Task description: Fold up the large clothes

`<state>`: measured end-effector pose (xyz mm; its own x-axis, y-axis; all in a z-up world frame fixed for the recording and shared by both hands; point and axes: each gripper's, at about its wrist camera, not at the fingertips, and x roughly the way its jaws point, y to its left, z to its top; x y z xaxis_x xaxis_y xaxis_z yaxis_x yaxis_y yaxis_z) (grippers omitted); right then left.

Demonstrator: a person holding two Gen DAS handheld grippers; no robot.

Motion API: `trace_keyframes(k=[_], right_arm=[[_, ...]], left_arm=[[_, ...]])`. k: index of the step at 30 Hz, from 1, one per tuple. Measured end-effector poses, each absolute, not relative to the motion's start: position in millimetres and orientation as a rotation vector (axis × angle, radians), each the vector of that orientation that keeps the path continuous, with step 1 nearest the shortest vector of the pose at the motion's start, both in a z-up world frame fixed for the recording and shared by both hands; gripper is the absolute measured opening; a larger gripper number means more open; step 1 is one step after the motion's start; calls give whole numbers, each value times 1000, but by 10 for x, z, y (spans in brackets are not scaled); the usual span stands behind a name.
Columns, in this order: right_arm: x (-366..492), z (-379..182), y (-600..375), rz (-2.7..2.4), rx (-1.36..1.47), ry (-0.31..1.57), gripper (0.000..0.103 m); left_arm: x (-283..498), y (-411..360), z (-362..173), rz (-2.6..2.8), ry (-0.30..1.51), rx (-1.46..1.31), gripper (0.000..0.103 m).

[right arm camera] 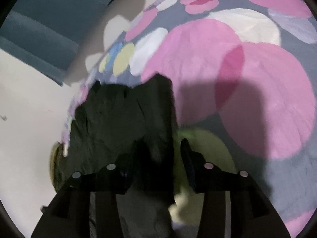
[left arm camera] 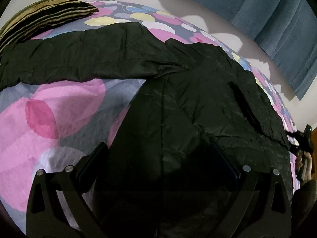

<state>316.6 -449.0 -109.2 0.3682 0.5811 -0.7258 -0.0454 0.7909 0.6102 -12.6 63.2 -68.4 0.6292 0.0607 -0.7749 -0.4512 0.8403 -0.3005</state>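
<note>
- Jacket (left arm camera: 178,91) — black, padded, spread flat on a bedspread (left arm camera: 65,107) printed with pink, white and yellow circles; body lies on the right half of the bed, near to far.
- Sleeve (left arm camera: 79,57) — stretched out to the left from the far shoulder, its long axis crosswise to the body, its cuff end near a striped pillow (left arm camera: 41,13).
- Left gripper (left arm camera: 160,158) — fingers spread wide, straddling the near hem of the jacket; nothing pinched between them, whether the pads touch cloth cannot be told.
- Right gripper (right arm camera: 158,148) — a dark fold of jacket (right arm camera: 122,119) stands up between its fingers; picture blurred, jaws look partly apart, so a firm pinch cannot be confirmed.
- Right hand (left arm camera: 305,158) — seen from the left wrist view at the jacket's right edge, by the bed's edge.
- Curtain (left arm camera: 267,19) — blue, on the far wall.
- Judgement — the outstretched sleeve lies far and to the left of the left fingers; that hand is the nearer one to bring it in across the body.
</note>
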Motion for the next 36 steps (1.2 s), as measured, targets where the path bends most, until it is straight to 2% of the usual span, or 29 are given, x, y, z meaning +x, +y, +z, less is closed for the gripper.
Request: trace_keyframes(k=[2, 9, 10, 13, 19, 28, 32, 36], right_arm=[[3101, -1158, -4484, 420, 558, 1142, 36], [2986, -982, -4430, 400, 539, 1106, 39], [2904, -937, -4437, 401, 533, 1095, 41], [2585, -748, -4377, 424, 499, 1040, 64], [1962, -645, -4153, 508, 418, 1056, 65], [1634, -949, -4049, 520, 378, 1120, 66], [1561, -1014, -4048, 552, 382, 1070, 74], [1503, -1008, -4007, 561, 349, 1024, 77]], left_arm=[[-127, 629, -688, 310, 849, -502, 101], [-122, 633, -683, 309, 850, -508, 101], [-122, 634, -683, 309, 849, -509, 101], [-128, 637, -683, 308, 849, -511, 101], [-141, 640, -699, 301, 841, -522, 101], [-150, 653, -703, 299, 845, -528, 101], [-142, 654, -707, 301, 849, -527, 101], [-120, 644, -707, 305, 854, -519, 101]])
